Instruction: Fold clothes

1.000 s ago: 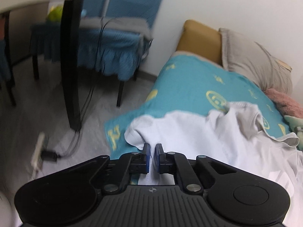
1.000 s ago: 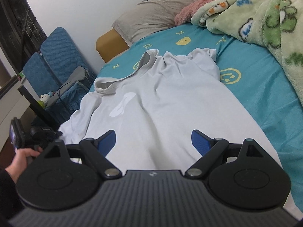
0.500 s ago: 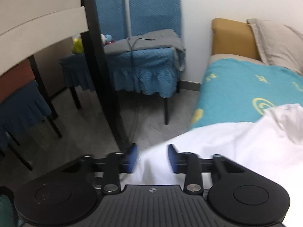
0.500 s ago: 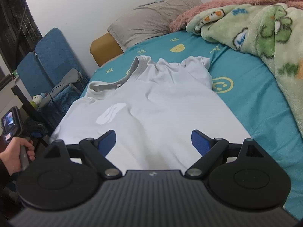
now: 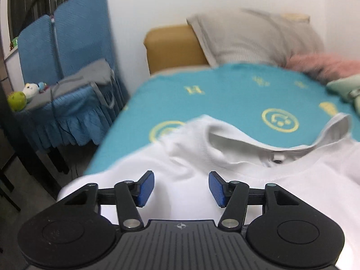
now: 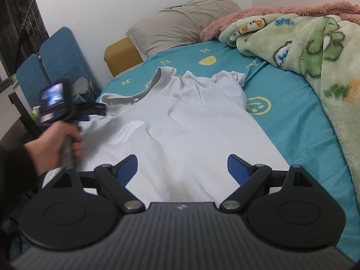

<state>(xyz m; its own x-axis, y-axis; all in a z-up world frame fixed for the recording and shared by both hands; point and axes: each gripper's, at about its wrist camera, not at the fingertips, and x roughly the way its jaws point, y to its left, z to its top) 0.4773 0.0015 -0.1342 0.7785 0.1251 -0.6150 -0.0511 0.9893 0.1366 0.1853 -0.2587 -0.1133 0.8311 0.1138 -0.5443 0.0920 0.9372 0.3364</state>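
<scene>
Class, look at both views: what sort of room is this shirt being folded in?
Most likely a bedroom: the white shirt lies on a bed with a teal sheet, a grey pillow and a fleece blanket.

Pillow [image 6: 180, 28]: grey — head end of the bed [image 6: 292, 117]
Blanket [image 6: 315, 51]: green, heaped along the bed's right edge
Chairs [image 5: 74, 45]: blue — beside the bed

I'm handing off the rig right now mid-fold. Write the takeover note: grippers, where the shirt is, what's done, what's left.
Left gripper: open, jaws have just been opening, nothing between them, over the shirt's shoulder near the collar.
Right gripper: open, empty, over the hem end.
White short-sleeved shirt: spread lengthwise on the teal smiley-print bedsheet, collar toward the grey pillow, still wrinkled.
Done: shirt laid out.
Left: every fold.
</scene>
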